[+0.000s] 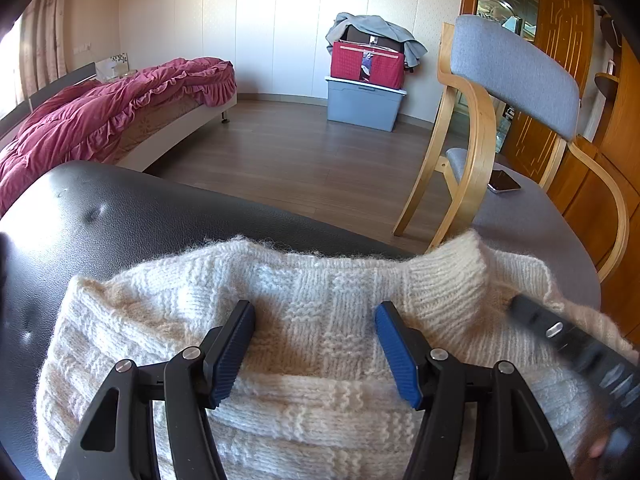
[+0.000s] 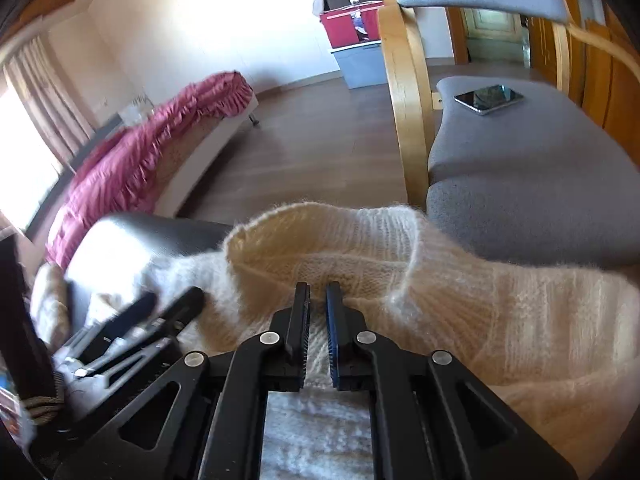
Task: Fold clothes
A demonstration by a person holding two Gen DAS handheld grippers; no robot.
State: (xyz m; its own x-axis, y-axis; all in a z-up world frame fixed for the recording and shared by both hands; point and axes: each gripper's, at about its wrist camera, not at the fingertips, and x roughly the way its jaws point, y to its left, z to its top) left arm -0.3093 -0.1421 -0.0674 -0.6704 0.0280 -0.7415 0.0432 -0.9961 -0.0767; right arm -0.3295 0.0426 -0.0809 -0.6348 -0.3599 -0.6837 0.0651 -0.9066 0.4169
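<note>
A cream knitted sweater lies across a black leather seat and a grey cushion. My left gripper hovers open over the sweater's middle, blue pads wide apart, nothing between them. My right gripper is shut on a fold of the sweater just below its ribbed collar, which stands lifted. The right gripper shows blurred at the right edge of the left wrist view. The left gripper appears blurred at the lower left of the right wrist view.
A wooden chair with a grey backrest stands right behind the sweater. A phone lies on the grey cushion. A bed with a pink quilt is at left. Stacked storage boxes stand by the far wall.
</note>
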